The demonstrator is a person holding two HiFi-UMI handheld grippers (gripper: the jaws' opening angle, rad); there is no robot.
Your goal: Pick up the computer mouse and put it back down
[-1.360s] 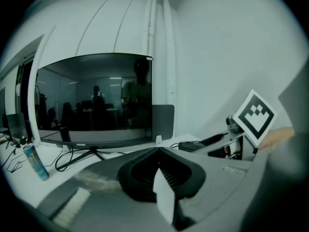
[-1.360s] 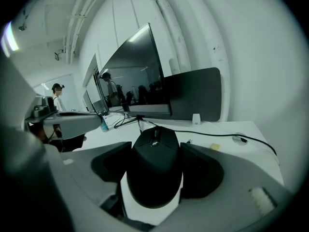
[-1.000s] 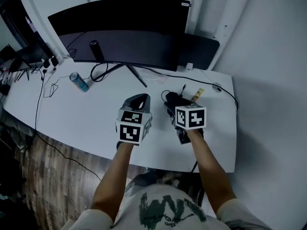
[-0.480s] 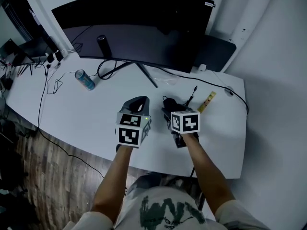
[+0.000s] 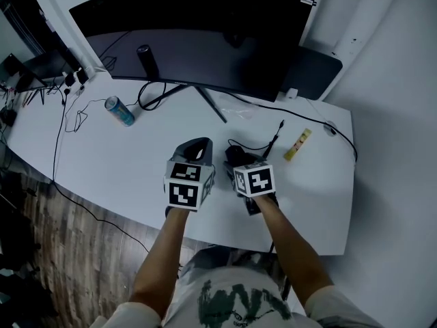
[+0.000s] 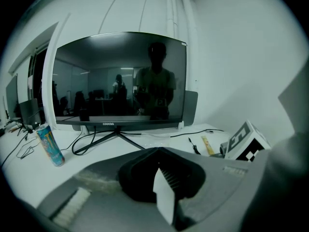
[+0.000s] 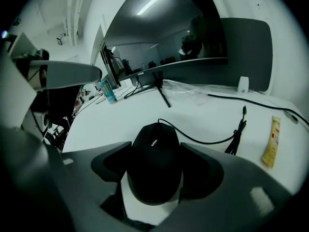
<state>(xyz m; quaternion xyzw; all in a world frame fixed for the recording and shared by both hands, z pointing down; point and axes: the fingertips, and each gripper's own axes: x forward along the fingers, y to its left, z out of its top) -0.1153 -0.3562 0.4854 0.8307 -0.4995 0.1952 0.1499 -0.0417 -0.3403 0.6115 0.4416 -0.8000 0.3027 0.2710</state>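
Note:
A black wired computer mouse (image 7: 155, 168) sits between the jaws of my right gripper (image 7: 155, 153), whose dark pads press its two sides. Its cable (image 7: 203, 140) trails across the white desk (image 7: 120, 120). In the head view the mouse (image 5: 234, 156) shows only as a dark shape ahead of the right gripper (image 5: 239, 161), low over the desk; whether it rests on the surface I cannot tell. My left gripper (image 5: 196, 144) hovers just to the left. Its fingers meet at the tip (image 6: 158, 151) with nothing between them.
A wide curved monitor (image 5: 191, 39) on a splayed stand fills the back of the desk. A drink can (image 5: 119, 112) lies at the left. A yellow packet (image 5: 298, 144) and a loose black cable (image 5: 275, 134) lie right of the mouse. The desk's front edge (image 5: 205, 227) is near.
My right gripper has sunk toward the desk and drifted left, away from the yellow packet and closer to the left gripper, with the mouse between its jaws. The left gripper shifted only slightly.

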